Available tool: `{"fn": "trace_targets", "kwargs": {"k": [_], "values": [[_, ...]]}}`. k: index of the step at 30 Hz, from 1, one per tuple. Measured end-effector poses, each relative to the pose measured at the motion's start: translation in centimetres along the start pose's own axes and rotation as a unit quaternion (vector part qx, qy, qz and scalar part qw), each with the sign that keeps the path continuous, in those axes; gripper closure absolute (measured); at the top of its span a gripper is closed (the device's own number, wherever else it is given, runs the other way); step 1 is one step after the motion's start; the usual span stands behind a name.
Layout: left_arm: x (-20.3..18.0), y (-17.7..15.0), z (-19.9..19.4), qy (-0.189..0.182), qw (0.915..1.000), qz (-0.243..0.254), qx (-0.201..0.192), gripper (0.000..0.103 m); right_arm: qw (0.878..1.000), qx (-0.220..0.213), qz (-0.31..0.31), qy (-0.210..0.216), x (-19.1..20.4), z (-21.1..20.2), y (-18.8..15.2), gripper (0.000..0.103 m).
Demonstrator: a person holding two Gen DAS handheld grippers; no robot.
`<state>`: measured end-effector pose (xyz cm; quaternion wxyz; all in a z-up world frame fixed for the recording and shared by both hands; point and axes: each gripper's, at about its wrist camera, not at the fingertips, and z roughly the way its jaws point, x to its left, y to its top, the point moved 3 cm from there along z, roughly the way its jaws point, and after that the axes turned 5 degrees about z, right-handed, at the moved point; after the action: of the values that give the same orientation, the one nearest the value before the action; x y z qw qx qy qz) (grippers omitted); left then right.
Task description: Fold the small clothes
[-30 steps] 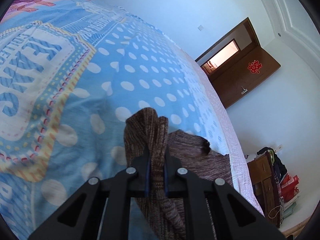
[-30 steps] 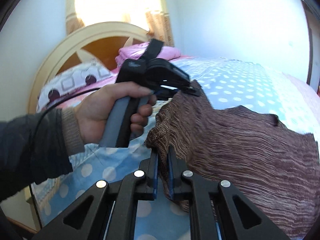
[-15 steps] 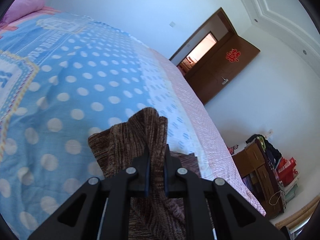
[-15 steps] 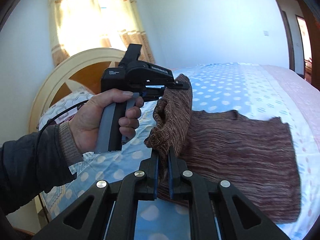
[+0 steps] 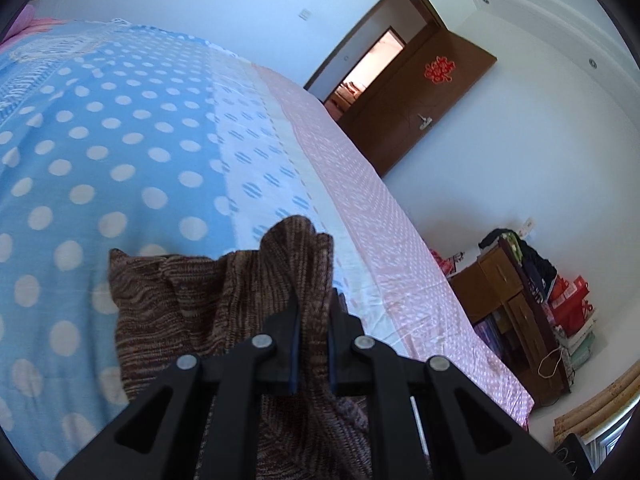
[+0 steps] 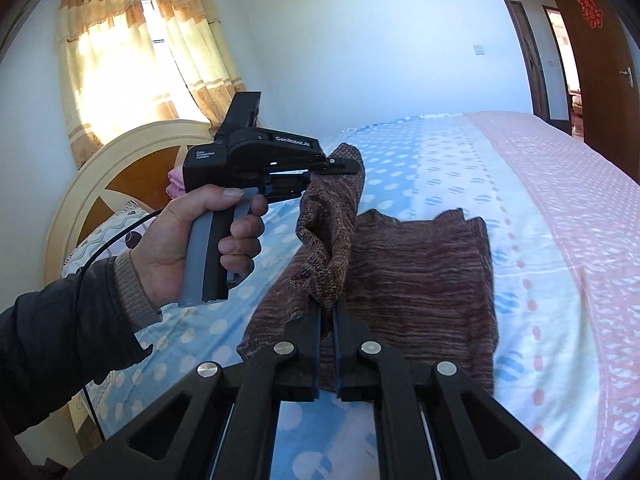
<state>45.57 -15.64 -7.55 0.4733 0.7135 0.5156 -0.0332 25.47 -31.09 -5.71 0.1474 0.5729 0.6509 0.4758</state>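
two grippers were each clamped on one raised edge of the brown knit garment (image 6: 420, 276), whose other part lay flat on the polka-dot bedspread (image 5: 120, 152). the step in hand looked like carrying that lifted edge over the flat part to make a fold; done well, it probably called for moving both grips together at one height, keeping the held edge taut between them, and letting go only once the edge lined up with the far edge below. in the left wrist view, the left gripper (image 5: 311, 340) pinched a bunched ridge of knit that rose toward 12 o'clock from its tips, with the flat cloth spreading toward 9 o'clock. in the right wrist view, the right gripper (image 6: 328, 344) was squeezed on a fold of knit climbing toward 12 o'clock to the left gripper (image 6: 340, 166), gripped by the left hand (image 6: 192, 240) at 10 o'clock; the flat part lay toward 1 o'clock.
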Motion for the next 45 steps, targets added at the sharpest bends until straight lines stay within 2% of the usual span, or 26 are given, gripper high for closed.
{"fn": "trace_targets", "kwargs": {"k": [9,18,20,22,23,24,25,26,27,29,31,33,34,35,36,39,42,45], "values": [[-4.1,-1.2,3.8,-0.003,0.9986,0.041,0.034,0.093,0.998,0.016,0.050,-0.017,-4.7,-1.2,-2.0,0.099],[-6.3,-3.0,8.5,0.051,0.9927,0.086,0.067,0.092,0.993,0.025,0.113,-0.031,-9.0,-1.3,-3.6,0.099],[-7.1,-3.6,9.2,0.077,0.9887,0.100,0.080,0.090,0.990,0.031,0.133,-0.039,-10.0,-1.0,-4.2,0.099],[-7.6,-3.9,9.0,0.075,0.9885,0.104,0.080,0.086,0.985,0.035,0.162,-0.037,-11.2,-0.7,-5.0,0.099],[-7.9,-4.1,8.5,0.070,0.9888,0.109,0.073,0.078,0.984,0.035,0.172,-0.039,-11.5,-0.6,-5.3,0.099],[-8.2,-4.3,7.8,0.070,0.9884,0.117,0.067,0.063,0.983,0.033,0.176,-0.041,-11.7,-0.5,-5.6,0.099],[-8.2,-4.5,7.0,0.073,0.9880,0.122,0.060,0.055,0.982,0.032,0.179,-0.041,-11.8,-0.4,-5.8,0.099],[-8.2,-4.8,5.7,0.076,0.9874,0.131,0.044,0.041,0.983,0.031,0.176,-0.042,-11.7,-0.4,-5.8,0.099],[-8.0,-5.0,4.8,0.079,0.9867,0.138,0.033,0.033,0.984,0.031,0.172,-0.044,-11.5,-0.6,-5.7,0.099],[-7.4,-5.6,2.7,0.081,0.9857,0.147,0.015,0.030,0.984,0.028,0.172,-0.043,-11.5,-0.7,-5.7,0.099],[-6.4,-6.5,0.9,0.101,0.9813,0.164,0.004,0.030,0.982,0.019,0.178,-0.055,-11.8,-1.2,-5.6,0.090],[-5.3,-8.1,-0.9,0.134,0.9737,0.184,-0.006,0.030,0.981,-0.001,0.178,-0.076,-12.1,-2.3,-5.3,0.063],[-5.0,-8.7,-1.5,0.143,0.9710,0.191,-0.011,0.030,0.981,-0.016,0.174,-0.088,-12.1,-3.0,-4.8,0.061],[-4.6,-9.6,-2.2,0.148,0.9687,0.199,-0.018,0.028,0.981,-0.028,0.163,-0.101,-12.0,-3.5,-4.0,0.060],[-4.2,-10.4,-2.6,0.152,0.9667,0.205,-0.019,0.022,0.982,-0.033,0.153,-0.106,-11.9,-3.6,-3.3,0.060],[-3.1,-12.2,-2.0,0.175,0.9604,0.217,-0.007,0.019,0.987,-0.024,0.129,-0.091,-11.5,-2.3,0.0,0.060],[-2.4,-12.6,-1.1,0.179,0.9620,0.206,0.009,0.019,0.991,0.000,0.113,-0.067,-11.5,1.0,3.2,0.060],[-1.9,-12.4,-0.9,0.172,0.9659,0.193,0.014,0.014,0.991,0.042,0.099,-0.084,-12.2,5.2,5.1,0.060]]}}
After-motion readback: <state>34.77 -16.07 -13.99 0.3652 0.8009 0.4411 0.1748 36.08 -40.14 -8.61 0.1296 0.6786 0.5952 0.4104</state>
